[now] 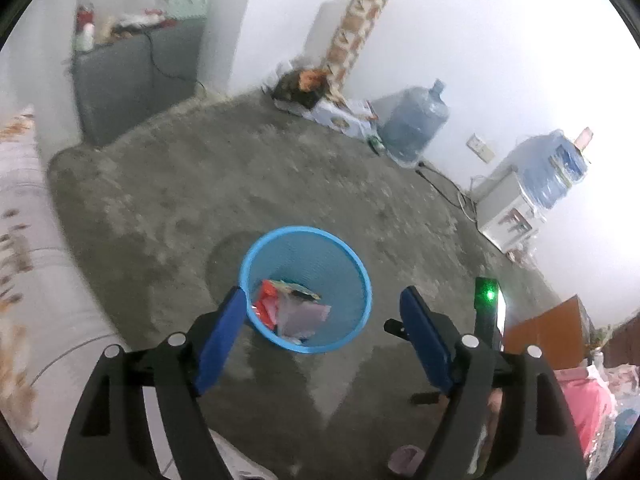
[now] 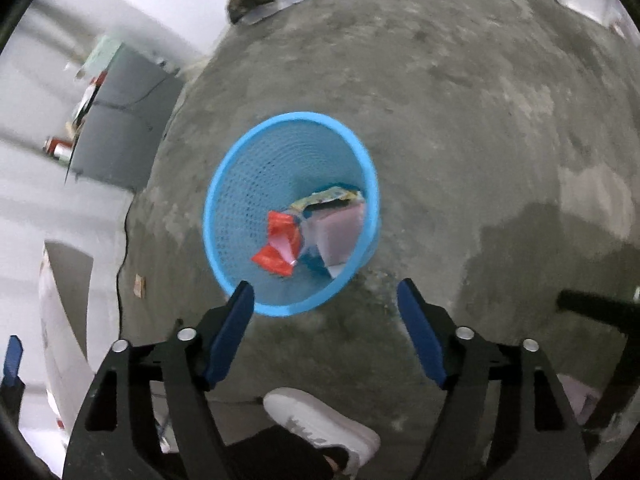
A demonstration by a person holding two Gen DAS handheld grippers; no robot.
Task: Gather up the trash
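Observation:
A blue mesh waste basket (image 1: 256, 248) stands on the grey concrete floor; it also shows in the right wrist view (image 2: 240, 184). Inside lie a red wrapper (image 1: 267, 304) (image 2: 280, 240), a pale pink packet (image 1: 306, 316) (image 2: 340, 236) and a yellow-green wrapper (image 2: 328, 197). My left gripper (image 1: 323, 300) is open and empty, above the basket's near rim. My right gripper (image 2: 325, 294) is open and empty, just above the near rim. The right gripper's body with a green light (image 1: 489, 300) shows at the right of the left wrist view.
A patterned bed (image 1: 24, 264) lies at the left. A grey cabinet (image 1: 132, 84) stands at the back. Water jugs (image 1: 414, 120), boxes (image 1: 340, 118) and a white appliance (image 1: 506, 208) line the far wall. The person's white shoe (image 2: 320, 424) is below the right gripper.

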